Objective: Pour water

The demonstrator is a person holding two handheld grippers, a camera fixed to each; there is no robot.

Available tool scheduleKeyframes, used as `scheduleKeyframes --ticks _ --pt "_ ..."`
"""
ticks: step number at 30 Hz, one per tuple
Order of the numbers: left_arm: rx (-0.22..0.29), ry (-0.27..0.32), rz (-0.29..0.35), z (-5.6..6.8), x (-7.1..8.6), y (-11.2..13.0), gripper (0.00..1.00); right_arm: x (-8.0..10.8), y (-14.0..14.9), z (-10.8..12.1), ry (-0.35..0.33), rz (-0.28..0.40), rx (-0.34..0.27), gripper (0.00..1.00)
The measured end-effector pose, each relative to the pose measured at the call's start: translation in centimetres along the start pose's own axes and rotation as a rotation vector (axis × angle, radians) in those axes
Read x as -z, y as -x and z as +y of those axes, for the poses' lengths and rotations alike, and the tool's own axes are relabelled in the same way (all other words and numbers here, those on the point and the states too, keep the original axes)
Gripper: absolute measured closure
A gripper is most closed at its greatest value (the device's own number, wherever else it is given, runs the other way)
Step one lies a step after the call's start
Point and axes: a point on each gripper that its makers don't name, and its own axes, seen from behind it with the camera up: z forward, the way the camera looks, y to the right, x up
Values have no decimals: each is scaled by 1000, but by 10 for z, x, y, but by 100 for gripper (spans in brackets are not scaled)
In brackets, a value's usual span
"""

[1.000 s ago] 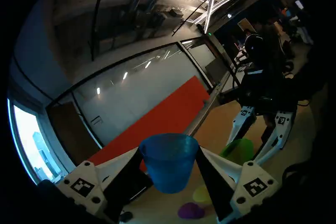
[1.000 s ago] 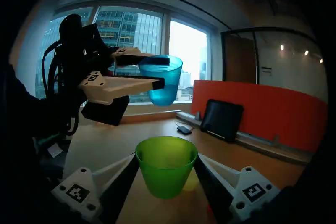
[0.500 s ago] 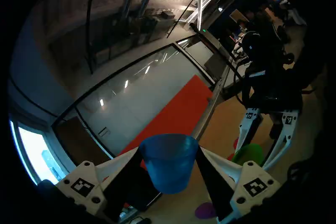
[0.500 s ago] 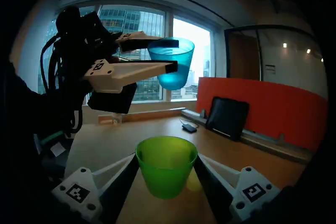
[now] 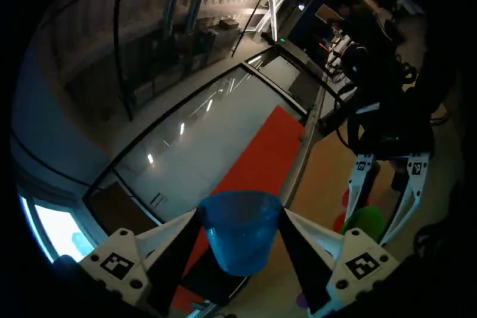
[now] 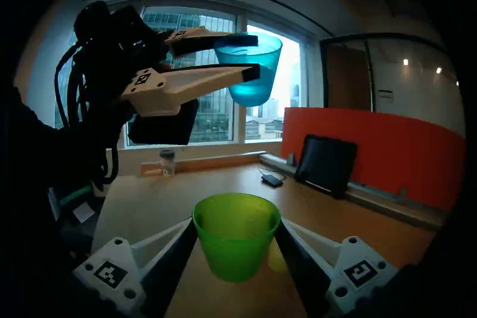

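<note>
In the left gripper view, my left claw point(image 5: 240, 218) pinches the blue cup point(image 5: 240, 240) between both fingers, held high in front of a red panel point(image 5: 259, 160). Farther off, the right claw point(image 5: 371, 213) grips the green cup point(image 5: 365, 224) over the wooden surface point(image 5: 322, 181).

In the right gripper view, the green cup sits upright, clamped between the right claw's fingers just above the surface. The blue cup hangs higher and farther away, roughly upright, with water inside, against the window point(image 6: 197, 37).
</note>
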Motion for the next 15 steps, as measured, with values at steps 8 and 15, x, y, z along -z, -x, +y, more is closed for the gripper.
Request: scheduleKeyframes --ticks 8,15 --pt "-59 -8 2 -3 -2 -5 12 -2 -1 0 0 2 0 10" --pt "-99 -6 2 -3 -3 -9 12 -2 -3 1 4 6 1 10"
